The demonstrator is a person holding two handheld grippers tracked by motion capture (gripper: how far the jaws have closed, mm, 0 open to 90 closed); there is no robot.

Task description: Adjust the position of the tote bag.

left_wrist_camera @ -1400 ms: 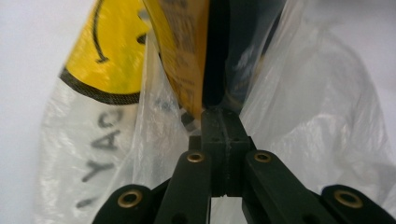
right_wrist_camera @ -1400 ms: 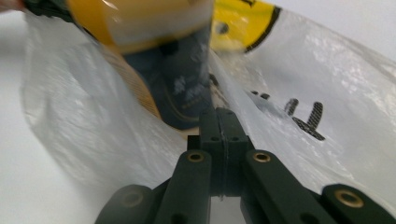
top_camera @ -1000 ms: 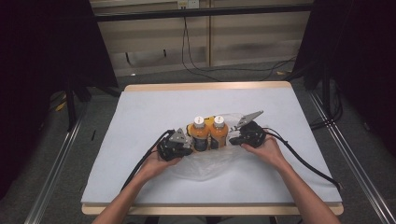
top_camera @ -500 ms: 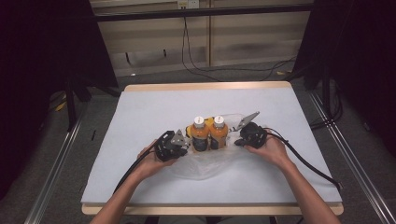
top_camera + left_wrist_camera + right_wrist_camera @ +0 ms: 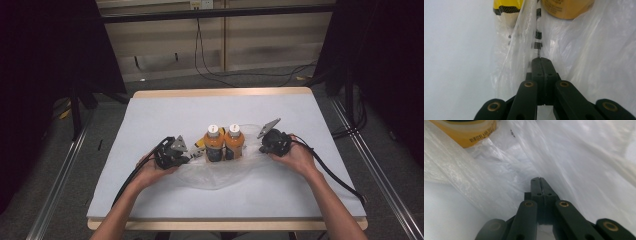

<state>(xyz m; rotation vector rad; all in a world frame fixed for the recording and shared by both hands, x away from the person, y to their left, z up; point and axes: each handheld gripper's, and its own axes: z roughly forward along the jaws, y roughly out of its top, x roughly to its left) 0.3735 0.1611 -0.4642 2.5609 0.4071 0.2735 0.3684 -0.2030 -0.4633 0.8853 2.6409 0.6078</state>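
Note:
Two orange drink bottles with white caps (image 5: 214, 144) (image 5: 234, 142) stand side by side on a clear plastic bag (image 5: 220, 175) at the middle of the white table (image 5: 165, 110). My left gripper (image 5: 191, 157) lies left of the bottles, its jaws shut on the bag's film (image 5: 524, 37), which bunches and rises from the tips (image 5: 541, 60). A yellow object with a black band (image 5: 506, 6) shows beyond the film. Right of the bottles, my right gripper (image 5: 260, 147) is shut on the bag too; folds of film (image 5: 584, 157) gather at its tips (image 5: 539, 179), with a bottle's base (image 5: 466, 133) ahead.
Black cables (image 5: 330, 172) trail from both grippers toward the table's front edge. Dark stands and curtains flank the table; cables lie on the floor behind it (image 5: 235, 75).
My left gripper has moved left, away from the bottles, with the bag's edge in it. The right gripper has stayed put.

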